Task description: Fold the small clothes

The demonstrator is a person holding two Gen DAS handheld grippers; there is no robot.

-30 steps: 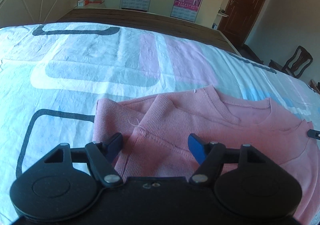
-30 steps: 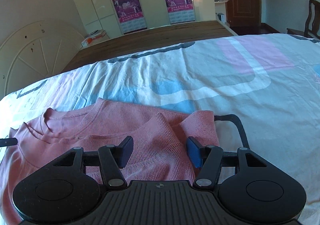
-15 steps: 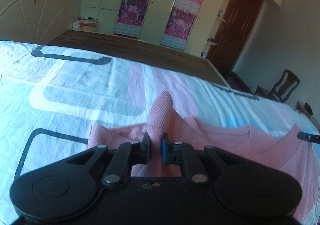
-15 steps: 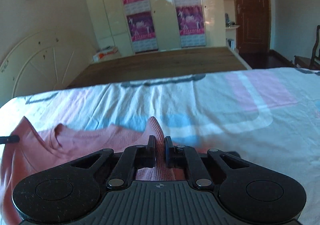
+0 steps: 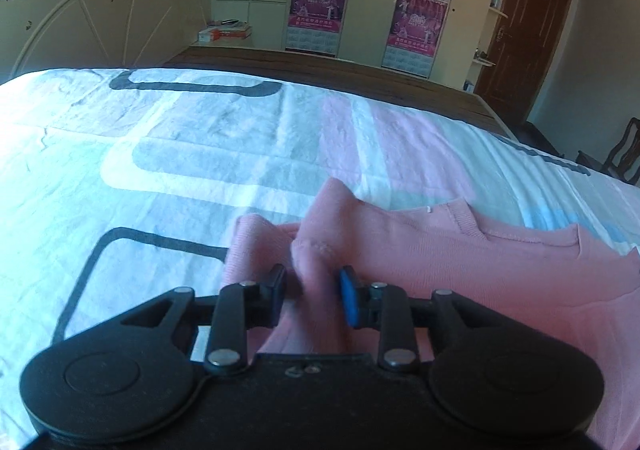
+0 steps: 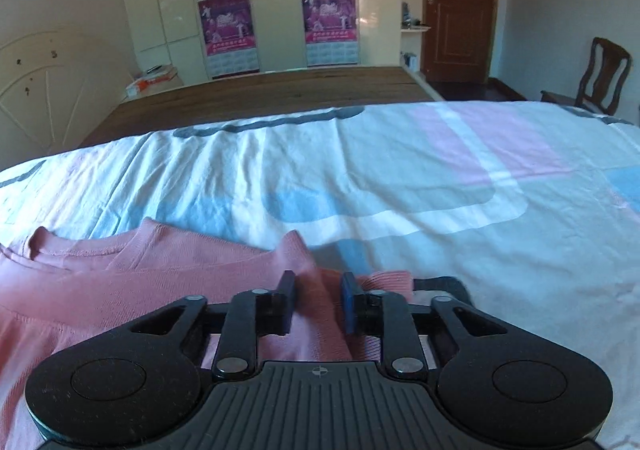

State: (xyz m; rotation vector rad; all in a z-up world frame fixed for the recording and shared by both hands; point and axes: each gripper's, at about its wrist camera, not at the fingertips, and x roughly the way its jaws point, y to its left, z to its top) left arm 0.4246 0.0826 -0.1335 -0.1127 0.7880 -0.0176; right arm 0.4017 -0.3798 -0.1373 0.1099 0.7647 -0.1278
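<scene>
Here one pink sweater lies on the bed. Four wardrobe posters are unreadable. Left gripper and right gripper: jaws just reopened partway, fabric loose between them.

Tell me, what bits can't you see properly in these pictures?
Left wrist view: the pink sweater has its near part hidden under the left gripper, jaws just opening around a fold.
Right wrist view: the right gripper, jaws also just opening, covers the sweater's hem; the frame edge cuts its other side.
Posters: writing too small.
</scene>
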